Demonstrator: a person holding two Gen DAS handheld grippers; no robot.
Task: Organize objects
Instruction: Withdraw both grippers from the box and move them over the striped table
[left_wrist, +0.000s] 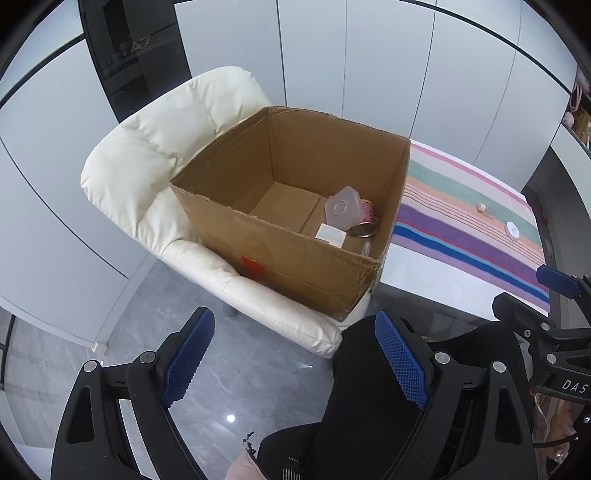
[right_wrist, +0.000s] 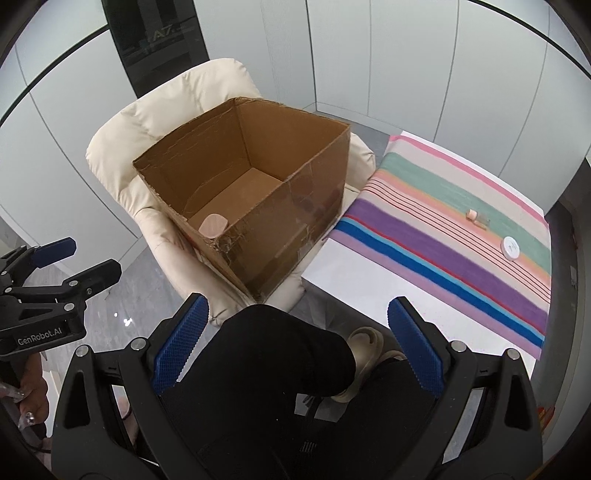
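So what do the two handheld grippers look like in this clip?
Both are matte black frames with silver bolts and blue diamond-textured pads. The left gripper shows "GenRobot.AI" in white lettering on its body in the right wrist view. The right gripper shows white letters "DAS" in the left wrist view. No cables are clearly visible.

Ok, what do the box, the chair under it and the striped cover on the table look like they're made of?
Box: brown corrugated cardboard, matte, with ragged torn rims and glossy clear tape on one side. Chair: cream padded upholstery, probably leather or faux leather, judging by its soft sheen and stitched, puffy panels. Striped cover: it looks like woven cloth, matte, lying flat; the exact fibre cannot be told.
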